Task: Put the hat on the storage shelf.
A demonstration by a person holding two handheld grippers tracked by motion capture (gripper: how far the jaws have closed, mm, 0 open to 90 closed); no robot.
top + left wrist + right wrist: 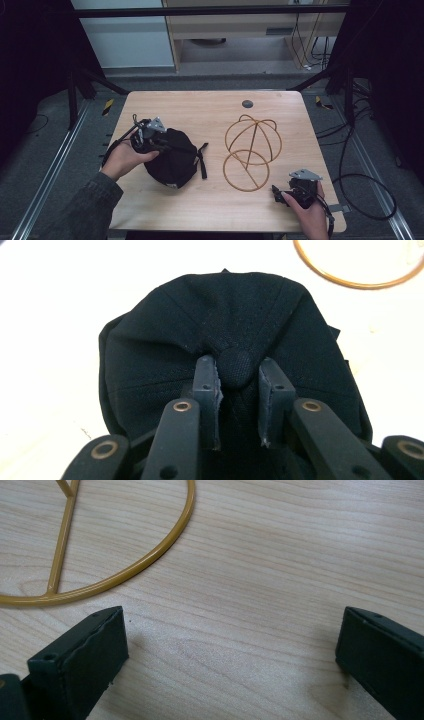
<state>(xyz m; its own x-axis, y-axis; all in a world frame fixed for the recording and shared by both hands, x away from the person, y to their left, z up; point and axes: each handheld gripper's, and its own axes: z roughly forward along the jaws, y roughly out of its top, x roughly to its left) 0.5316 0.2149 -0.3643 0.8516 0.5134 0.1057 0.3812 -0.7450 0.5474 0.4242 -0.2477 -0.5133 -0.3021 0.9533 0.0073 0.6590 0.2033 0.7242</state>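
Note:
A black cap lies on the left half of the wooden table, its strap trailing to the right. My left gripper rests on its crown. In the left gripper view the jaws are shut on the cap, pinching the puckered fabric around the top button. A gold wire stand, a dome on a ring base, lies right of centre, and its ring also shows in the right gripper view. Near the table's front right, my right gripper hovers open over bare wood, holding nothing.
A round dark grommet sits near the table's far edge. Black frame posts and cables surround the table on the floor. Bare wood lies between the cap and the wire stand and along the front edge.

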